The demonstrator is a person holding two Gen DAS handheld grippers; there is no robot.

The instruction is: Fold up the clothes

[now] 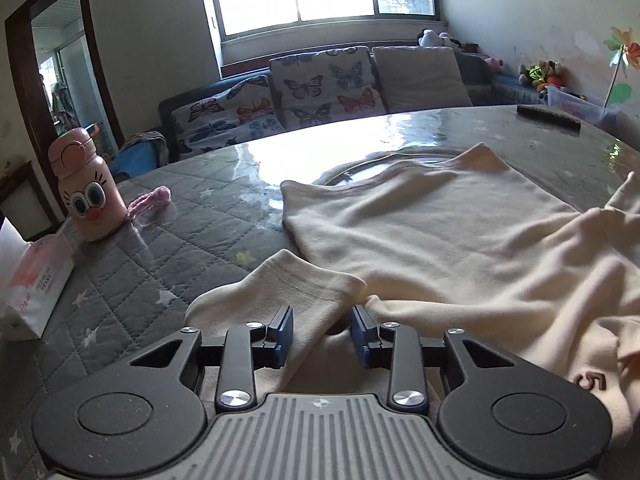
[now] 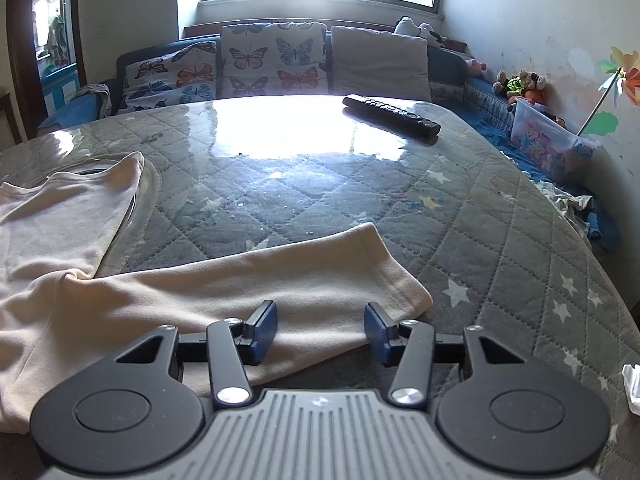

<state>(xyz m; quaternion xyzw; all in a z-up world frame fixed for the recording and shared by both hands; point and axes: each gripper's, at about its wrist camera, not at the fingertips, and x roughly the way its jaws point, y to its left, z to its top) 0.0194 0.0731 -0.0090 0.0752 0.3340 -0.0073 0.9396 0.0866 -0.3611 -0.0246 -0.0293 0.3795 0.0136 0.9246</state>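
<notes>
On the left edge of the table [image 1: 132, 248] we see a tissue pack [image 1: 28, 280] and a pink bottle [image 1: 82, 188]. Our left gripper [image 1: 322, 336] hangs with its jaws parted, holding nothing, right over one sleeve of the cream shirt [image 1: 420, 240], which lies spread across the quilted cover. Our right gripper [image 2: 326, 332] stands wider apart, empty, just above the other sleeve [image 2: 280, 280]. A remote [image 2: 390, 116] lies well beyond it.
</notes>
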